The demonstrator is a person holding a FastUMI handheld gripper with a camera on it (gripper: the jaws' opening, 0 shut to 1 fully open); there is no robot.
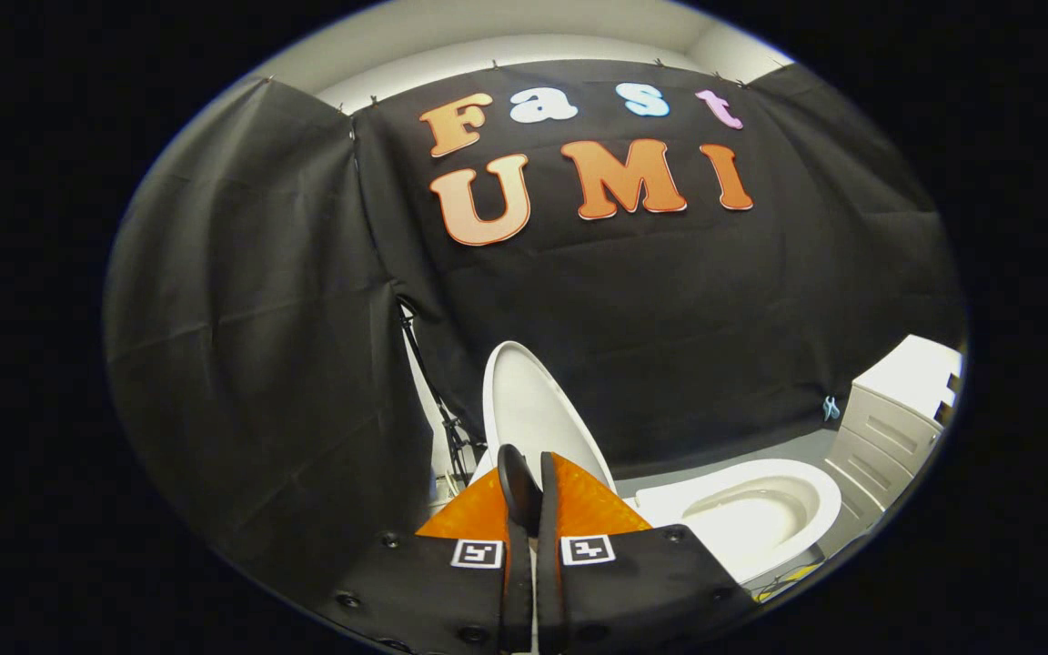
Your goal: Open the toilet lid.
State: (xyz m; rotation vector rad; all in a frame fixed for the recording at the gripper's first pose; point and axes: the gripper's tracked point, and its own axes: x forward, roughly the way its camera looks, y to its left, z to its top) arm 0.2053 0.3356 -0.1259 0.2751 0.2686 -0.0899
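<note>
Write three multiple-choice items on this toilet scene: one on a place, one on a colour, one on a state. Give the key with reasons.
1. Where is the cabinet?
A. beyond the toilet bowl
B. between the fingers
C. under the lid

2. What colour is the toilet lid?
A. black
B. white
C. blue

3. How does the lid stand?
A. flat on the bowl
B. raised upright
C. lying on the floor

Key: A, the drawers show past the bowl's far rim; B, the lid is white like the bowl; B, it stands on edge just ahead of the gripper, whose fingers are closed together, bowl uncovered.
</note>
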